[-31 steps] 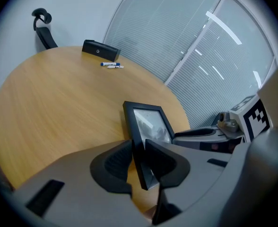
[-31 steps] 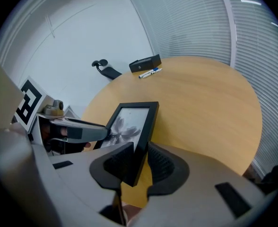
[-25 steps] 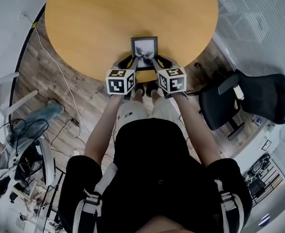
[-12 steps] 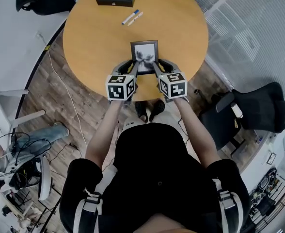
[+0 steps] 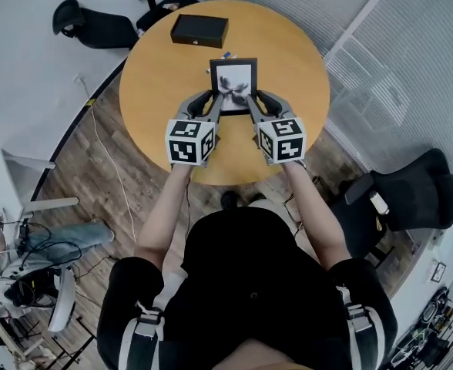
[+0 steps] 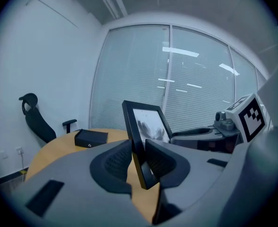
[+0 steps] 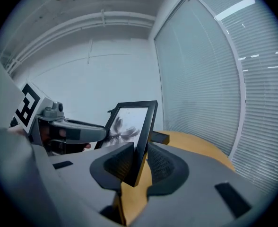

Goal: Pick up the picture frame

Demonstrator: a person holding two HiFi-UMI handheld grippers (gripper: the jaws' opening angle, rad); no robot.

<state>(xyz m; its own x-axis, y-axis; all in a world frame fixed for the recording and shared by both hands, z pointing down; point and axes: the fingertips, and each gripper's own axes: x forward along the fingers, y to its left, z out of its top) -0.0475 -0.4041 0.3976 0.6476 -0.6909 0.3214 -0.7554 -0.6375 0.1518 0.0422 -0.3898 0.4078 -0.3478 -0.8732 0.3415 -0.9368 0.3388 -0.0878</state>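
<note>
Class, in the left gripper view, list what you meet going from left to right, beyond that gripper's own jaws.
black office chair → black box → picture frame → right gripper

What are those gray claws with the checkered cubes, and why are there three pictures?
A person holds a grabbing tool in each hand: the left gripper and the right gripper. The cubes are part of them. One picture comes from a camera on the person's head, looking down. The other two come from cameras riding on each gripper. A black box lies on the round table. Both grippers pinch a picture frame, one on each side, holding it above the table.
</note>
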